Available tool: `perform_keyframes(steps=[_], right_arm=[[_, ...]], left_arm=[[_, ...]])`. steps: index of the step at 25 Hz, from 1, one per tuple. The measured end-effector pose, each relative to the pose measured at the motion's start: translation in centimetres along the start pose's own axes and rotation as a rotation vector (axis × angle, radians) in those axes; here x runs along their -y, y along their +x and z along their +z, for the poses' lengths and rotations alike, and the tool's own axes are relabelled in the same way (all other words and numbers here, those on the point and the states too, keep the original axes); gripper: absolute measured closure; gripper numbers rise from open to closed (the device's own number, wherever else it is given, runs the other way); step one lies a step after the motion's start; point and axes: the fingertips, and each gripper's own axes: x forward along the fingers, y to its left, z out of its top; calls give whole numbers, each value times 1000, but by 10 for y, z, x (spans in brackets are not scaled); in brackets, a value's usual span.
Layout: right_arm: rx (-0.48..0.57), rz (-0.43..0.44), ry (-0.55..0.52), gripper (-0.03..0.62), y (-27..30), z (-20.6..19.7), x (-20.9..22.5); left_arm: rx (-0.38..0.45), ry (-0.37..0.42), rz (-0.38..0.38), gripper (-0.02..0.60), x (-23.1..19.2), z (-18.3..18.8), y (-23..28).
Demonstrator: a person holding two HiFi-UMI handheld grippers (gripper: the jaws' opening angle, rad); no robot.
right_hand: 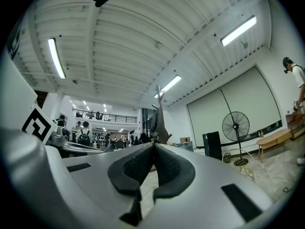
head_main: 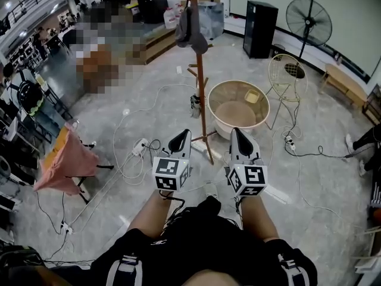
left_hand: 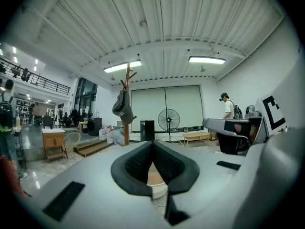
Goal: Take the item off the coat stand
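Note:
A tall wooden coat stand [head_main: 200,70] rises from the floor ahead of me, with a dark grey cap [head_main: 187,30] hung on an upper peg. The left gripper view shows the same stand [left_hand: 127,113] and cap [left_hand: 123,108] far off. From the right gripper view the stand [right_hand: 158,113] and the cap [right_hand: 157,124] appear just above the jaw tips. My left gripper [head_main: 181,137] and right gripper [head_main: 236,134] are held low near my body, short of the stand's base. Both are shut with nothing between the jaws.
A round wicker basket [head_main: 238,107] and a wire chair [head_main: 287,79] stand right of the stand. Cables and power strips [head_main: 140,146] lie across the floor. A pink cloth on a rack [head_main: 65,159] is at left. A fan [head_main: 309,20] and black cabinet [head_main: 260,21] are behind.

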Motion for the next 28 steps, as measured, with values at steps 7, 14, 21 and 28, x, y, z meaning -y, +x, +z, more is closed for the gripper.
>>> perform_keyframes(steps=[7, 14, 21, 28], right_arm=[[-8, -8, -11, 577, 64, -7, 51], [-12, -11, -19, 577, 165, -14, 123], [-31, 50, -35, 577, 279, -32, 152], [-43, 102, -21, 577, 346, -34, 171]], left_arm=[[11, -6, -30, 565, -13, 8, 88], [19, -13, -25, 565, -38, 23, 206], [33, -32, 44, 565, -104, 29, 298], [29, -28, 129, 565, -149, 44, 349]])
